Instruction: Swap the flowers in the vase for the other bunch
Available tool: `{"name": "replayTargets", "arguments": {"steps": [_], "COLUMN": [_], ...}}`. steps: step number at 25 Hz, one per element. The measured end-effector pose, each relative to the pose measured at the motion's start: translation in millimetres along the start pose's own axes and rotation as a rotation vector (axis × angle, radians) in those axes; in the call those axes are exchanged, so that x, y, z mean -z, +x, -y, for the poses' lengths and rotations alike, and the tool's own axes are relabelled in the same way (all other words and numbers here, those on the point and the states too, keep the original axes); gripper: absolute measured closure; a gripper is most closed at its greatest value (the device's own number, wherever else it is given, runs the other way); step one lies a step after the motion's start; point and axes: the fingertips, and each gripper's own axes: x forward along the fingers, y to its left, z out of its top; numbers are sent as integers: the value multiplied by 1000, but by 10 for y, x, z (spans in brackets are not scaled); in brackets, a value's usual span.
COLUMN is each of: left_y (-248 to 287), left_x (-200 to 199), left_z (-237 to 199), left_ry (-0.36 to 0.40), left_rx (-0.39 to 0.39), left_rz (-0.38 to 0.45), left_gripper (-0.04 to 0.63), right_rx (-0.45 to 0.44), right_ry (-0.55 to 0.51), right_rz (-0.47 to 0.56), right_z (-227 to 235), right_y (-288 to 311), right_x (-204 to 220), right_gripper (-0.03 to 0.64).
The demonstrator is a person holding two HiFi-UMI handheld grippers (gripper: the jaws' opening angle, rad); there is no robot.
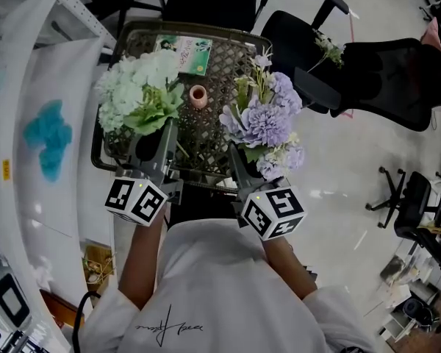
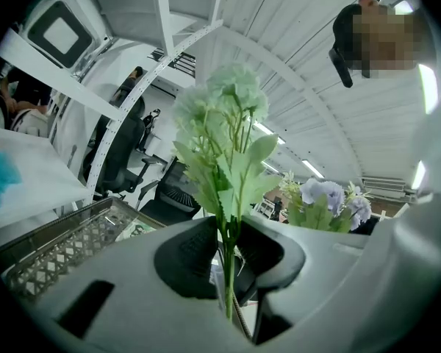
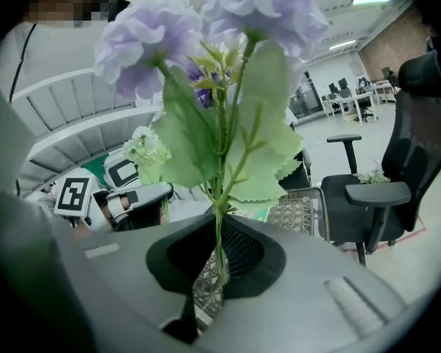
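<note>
Left gripper (image 2: 226, 252) is clamped on the thin stem of the pale green-white bunch (image 1: 140, 87), and the right gripper (image 3: 217, 252) on the lilac bunch (image 1: 264, 116), both upright over the mesh tray (image 1: 206, 57). Blooms look like light, soft fabric on springy stems, top-heavy, best held low. The small pink vase (image 1: 198, 95) between them looks empty, narrow-mouthed and easily tipped.
</note>
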Motion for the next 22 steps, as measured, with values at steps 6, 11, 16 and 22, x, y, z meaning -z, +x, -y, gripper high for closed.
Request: {"name": "replayTargets", "arguments": {"steps": [6,11,16,22], "left_y": [151,206,294,430], "left_x": [-28,-26,11,12], "left_z": [-96,-169,-334,-413], "left_ry": [-4,32,28,19], "left_rx": [16,19,27,38], "left_rz": [5,0,-13,-6], "left_gripper": [518,519,518,518], "right_rx": [5,17,32,31], "right_ry": [6,13,22,35], "right_rz": [-25,-36,-47,-61], "right_z": [25,20,16,48], "right_y": [115,140,250,344], "right_x": [64,99,146,192], "right_gripper": [588,588,588,588]}}
